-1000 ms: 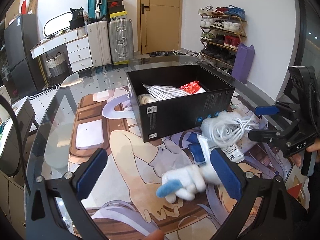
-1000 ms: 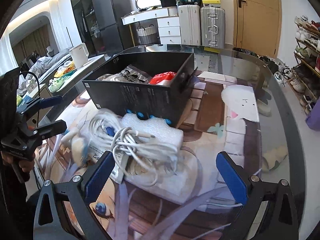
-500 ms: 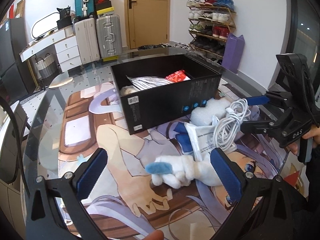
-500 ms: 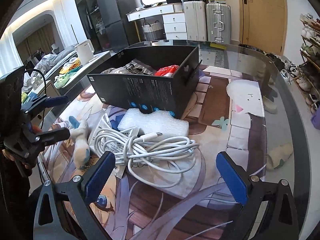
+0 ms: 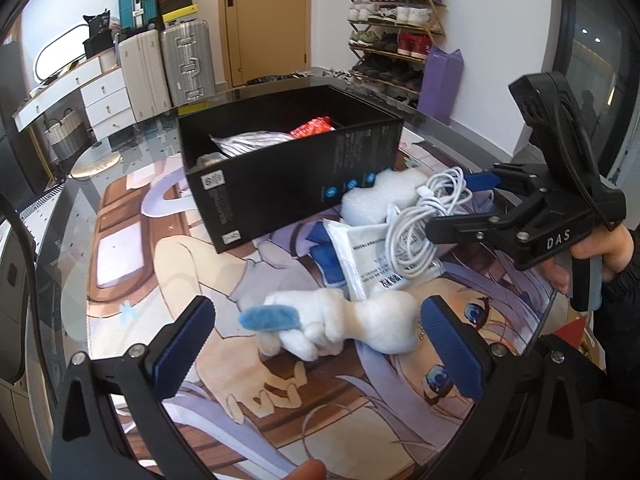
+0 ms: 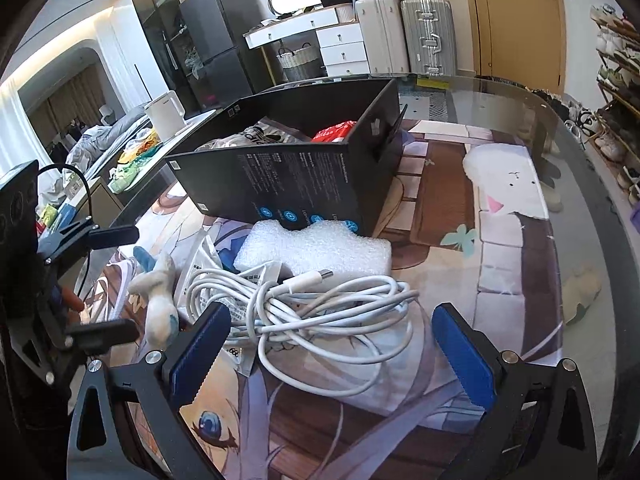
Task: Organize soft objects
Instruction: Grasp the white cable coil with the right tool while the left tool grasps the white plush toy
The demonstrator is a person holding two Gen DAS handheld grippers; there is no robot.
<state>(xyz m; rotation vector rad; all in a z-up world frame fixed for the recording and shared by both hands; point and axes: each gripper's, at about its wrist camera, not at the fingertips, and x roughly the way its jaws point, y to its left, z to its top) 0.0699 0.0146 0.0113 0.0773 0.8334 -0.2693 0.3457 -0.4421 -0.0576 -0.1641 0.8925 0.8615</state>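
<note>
The left claw (image 5: 316, 344) hangs released over the plush toy (image 5: 340, 326), its 2 blue pads well apart on either side and not touching it. To take the toy well, I would lower the claw until the pads bracket the thick white body, not the thin blue ear (image 5: 269, 318), then squeeze firmly, since the stuffing will give. The right claw (image 6: 328, 354) is also released, its pads straddling the coiled white charging cable (image 6: 316, 312) without gripping it; closing across the bundle's middle should keep loops from trailing.

The toy is white and fuzzy with a blue ear, lying on its side on the printed mat on the table (image 5: 68, 216), near the viewer and apart from the black box (image 5: 288, 176). A white packet (image 5: 360, 256) overlaps its far end, so the lift should be slow. The box, already holding some packets, looks like the likely destination.
</note>
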